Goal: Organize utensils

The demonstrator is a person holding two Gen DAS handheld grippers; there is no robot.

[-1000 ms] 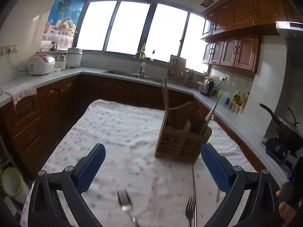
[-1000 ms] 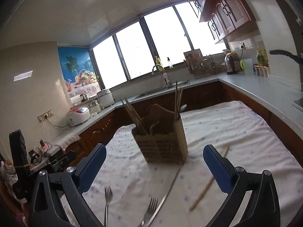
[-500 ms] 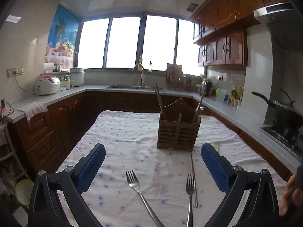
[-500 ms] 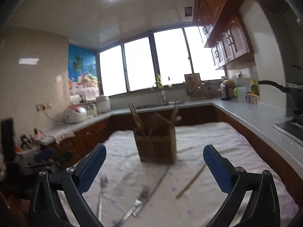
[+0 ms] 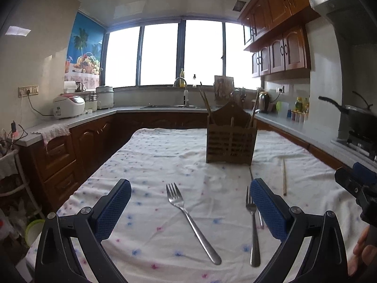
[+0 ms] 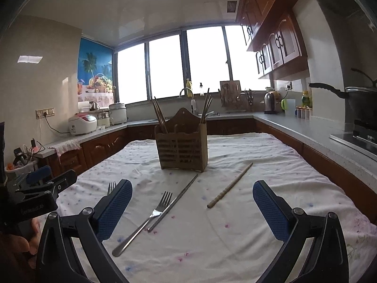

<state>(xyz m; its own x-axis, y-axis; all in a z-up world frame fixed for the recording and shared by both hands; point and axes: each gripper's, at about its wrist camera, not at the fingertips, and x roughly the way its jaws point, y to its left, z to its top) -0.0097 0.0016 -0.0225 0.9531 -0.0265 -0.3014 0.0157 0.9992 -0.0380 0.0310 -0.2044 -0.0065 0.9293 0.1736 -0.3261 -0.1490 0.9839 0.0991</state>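
A wooden utensil holder (image 5: pixel 231 145) (image 6: pixel 182 149) with chopsticks in it stands on the cloth-covered table (image 5: pixel 153 165). Two forks lie in front of it: one (image 5: pixel 188 217) between my left gripper's fingers, a second (image 5: pixel 253 226) (image 6: pixel 146 221) by the right finger. A metal chopstick (image 6: pixel 175 201) lies beside the second fork. A wooden chopstick (image 6: pixel 229 185) (image 5: pixel 284 176) lies further right. My left gripper (image 5: pixel 189 205) and right gripper (image 6: pixel 192 206) are both open and empty, above the table's near edge.
Counters (image 6: pixel 306 132) wrap around the table with rice cookers (image 5: pixel 68 106), a sink (image 5: pixel 169 105), a kettle (image 6: pixel 269 103) and a pan on the stove (image 5: pixel 360 115). The other hand-held gripper shows at the left edge of the right wrist view (image 6: pixel 35 195).
Both grippers have pulled back and levelled out. The holder now sits farther off and the forks and chopsticks are fully in view. Both stay open.
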